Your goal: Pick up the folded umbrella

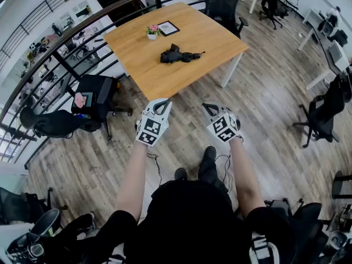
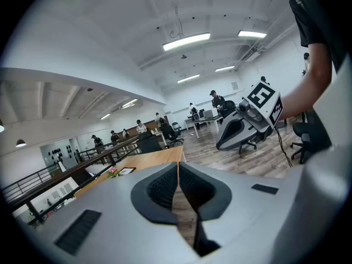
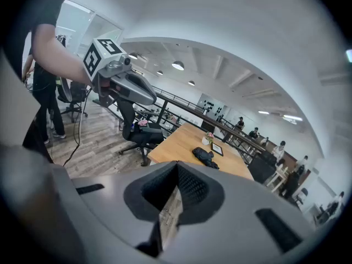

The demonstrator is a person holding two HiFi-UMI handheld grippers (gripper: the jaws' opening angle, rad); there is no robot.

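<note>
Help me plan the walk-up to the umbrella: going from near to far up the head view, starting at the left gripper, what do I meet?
left gripper → near edge of the wooden table → folded umbrella → potted flower → black office chair

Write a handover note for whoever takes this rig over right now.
Left gripper: shut, empty, over the floor short of the table.
Right gripper: shut, empty, alongside the left one.
Folded umbrella: lying on the table, untouched.
Done: nothing yet.
To do: step closer, open a gripper, grasp the umbrella and lift it.
</note>
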